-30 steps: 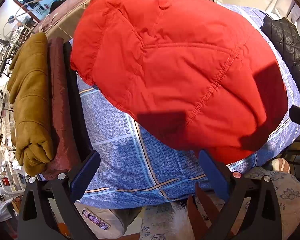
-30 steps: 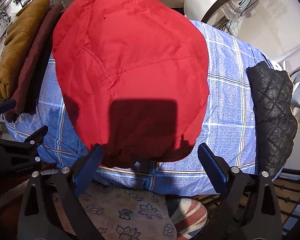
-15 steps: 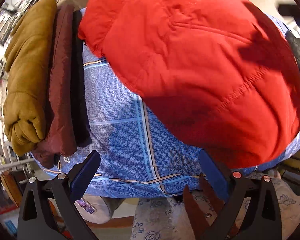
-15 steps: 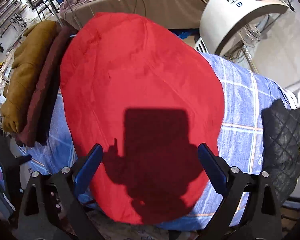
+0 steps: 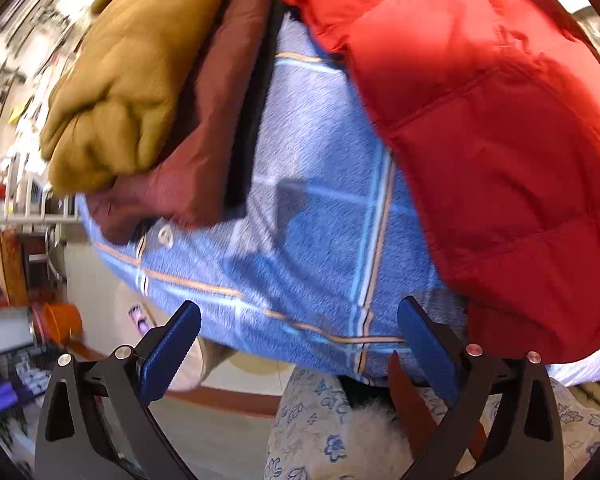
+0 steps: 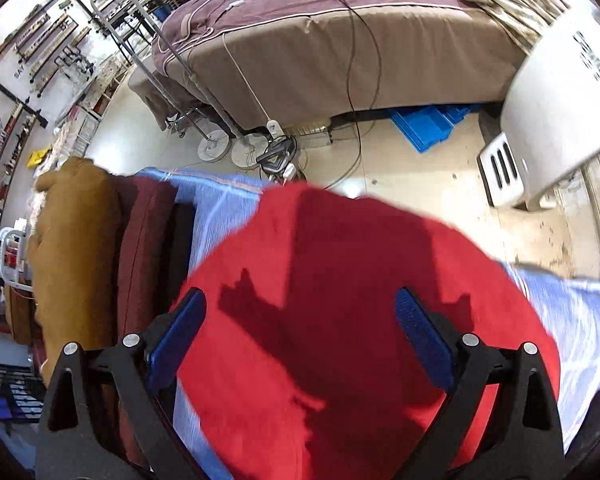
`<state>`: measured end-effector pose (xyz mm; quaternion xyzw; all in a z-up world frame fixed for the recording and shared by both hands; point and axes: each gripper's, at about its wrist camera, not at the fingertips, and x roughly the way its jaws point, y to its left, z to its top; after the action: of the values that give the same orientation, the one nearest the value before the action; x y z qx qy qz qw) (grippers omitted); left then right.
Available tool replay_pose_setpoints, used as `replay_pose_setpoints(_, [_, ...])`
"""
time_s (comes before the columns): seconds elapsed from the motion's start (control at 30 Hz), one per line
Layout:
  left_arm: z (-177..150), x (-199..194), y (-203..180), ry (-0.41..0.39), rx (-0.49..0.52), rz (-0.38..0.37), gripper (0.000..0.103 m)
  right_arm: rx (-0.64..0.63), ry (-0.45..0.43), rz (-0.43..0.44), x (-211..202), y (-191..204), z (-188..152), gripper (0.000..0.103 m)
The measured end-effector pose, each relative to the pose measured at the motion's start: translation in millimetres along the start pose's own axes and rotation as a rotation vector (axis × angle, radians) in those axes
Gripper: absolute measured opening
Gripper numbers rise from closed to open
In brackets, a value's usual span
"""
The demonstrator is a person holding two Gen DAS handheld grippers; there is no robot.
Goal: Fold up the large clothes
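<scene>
**Fold apparently finished on red jacket, neither gripper holding anything**

Puffy red quilted jacket (image 5: pixel 496 152) lies as a compact rounded bundle on the blue plaid cloth-covered table (image 5: pixel 324 216), ahead and to the right of the left gripper (image 5: pixel 300 344) and directly ahead of and below the right gripper (image 6: pixel 300 332), whose shadow falls across it. No sleeve or hem trails loose from the bundle in either view, so its fold looks complete, though the far side is hidden.

Both grippers stand with their blue-padded jaws spread wide and nothing between them; neither touches the jacket.

Ahead and to the left of the left gripper, a stack of folded garments sits along the table's edge: a mustard-brown fleece piece (image 5: pixel 140 64), a maroon piece (image 5: pixel 216 120) beside it, and a thin black one (image 5: pixel 256 100) nearest the jacket. These read as work already done.

What seems left, as a judgement: shifting the red bundle onto or beside that stack. Whether further unfolded clothes wait cannot be told here.
</scene>
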<state>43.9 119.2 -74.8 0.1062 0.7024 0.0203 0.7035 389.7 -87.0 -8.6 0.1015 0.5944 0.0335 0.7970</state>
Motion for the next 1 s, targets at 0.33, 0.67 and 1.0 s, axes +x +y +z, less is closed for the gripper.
replay_pose_setpoints(0.33, [-4.7,-3.6,6.7,-0.017,-0.014,-0.06,0.097,-0.085,0.047,-0.027,13.1,-8.3,-28.9,0.019])
replay_pose_setpoints(0.67, [39.1,-56.2,19.4,-0.289,0.015,-0.107,0.097,0.074,-0.147,0.109,-180.4,-123.9,-219.0,0.008])
replay_pose_setpoints(1.0, [76.4,-81.6,8.3,-0.417,0.106,-0.144,0.097,0.626,-0.308,-0.141,-335.2,-269.2,-480.4,0.008])
